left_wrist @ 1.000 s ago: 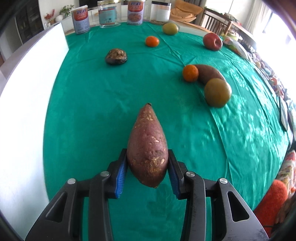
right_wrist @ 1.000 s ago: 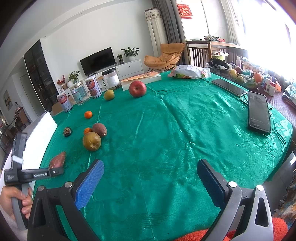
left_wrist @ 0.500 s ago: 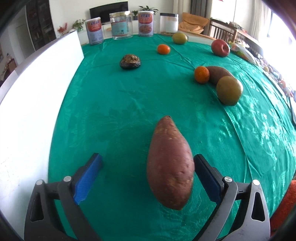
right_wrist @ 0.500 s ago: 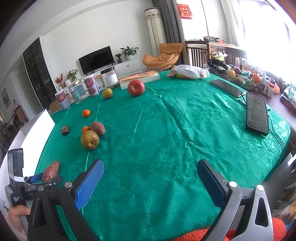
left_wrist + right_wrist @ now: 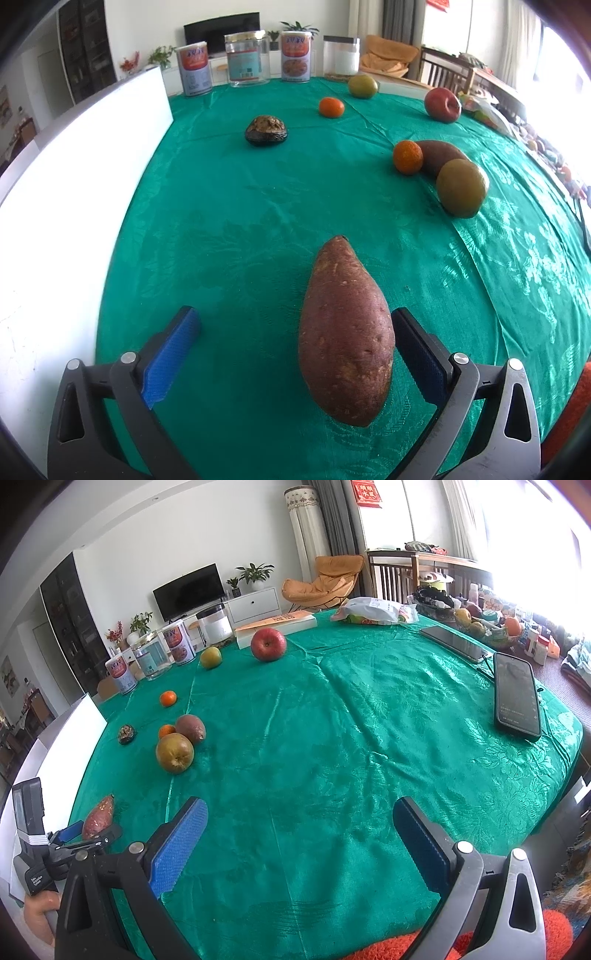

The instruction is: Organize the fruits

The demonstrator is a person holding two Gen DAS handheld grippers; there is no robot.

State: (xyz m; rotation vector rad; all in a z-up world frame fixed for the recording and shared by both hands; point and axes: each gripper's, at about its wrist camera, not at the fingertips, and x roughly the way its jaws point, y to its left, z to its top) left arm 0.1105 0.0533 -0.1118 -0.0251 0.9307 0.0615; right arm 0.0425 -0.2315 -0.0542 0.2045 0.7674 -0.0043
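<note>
1. The left gripper (image 5: pixel 295 332) is hovering low over the green-clothed worktop (image 5: pixel 221 206), its jaws having just been opening and now standing wide apart.
2. The sweet potato (image 5: pixel 345 332) is lying on the cloth between those jaws, pointed end away from the gripper; it is sitting close against the right pad, and whether they are touching I cannot tell, while the left pad is standing well clear of it.
3. The right gripper (image 5: pixel 299 834) is hanging over a bare stretch of cloth near the table's edge, its jaws spread wide with nothing between them.
4. From the right wrist view, the left gripper is showing at the lower left with a hand (image 5: pixel 37 915) gripping its handle.
5. A white board (image 5: pixel 74 192) is standing along the left edge of the worktop.
6. Further out on the right, a brownish-green pear (image 5: pixel 461 186) is resting against a second sweet potato (image 5: pixel 439 155), and a small orange (image 5: pixel 407 157) is sitting just beside that potato's other side.
7. A dark, wrinkled fruit (image 5: pixel 266 130) is lying alone toward the left-centre, well apart from the others.
8. Beyond it, another small orange (image 5: pixel 331 107), a green pear (image 5: pixel 362 86) and a red apple (image 5: pixel 442 104) are sitting spread out toward the far side.
9. At the far edge, tins and jars (image 5: pixel 243 61) are standing in a row.
10. Two phones (image 5: pixel 516 694) are lying on the right side of the worktop.
</note>
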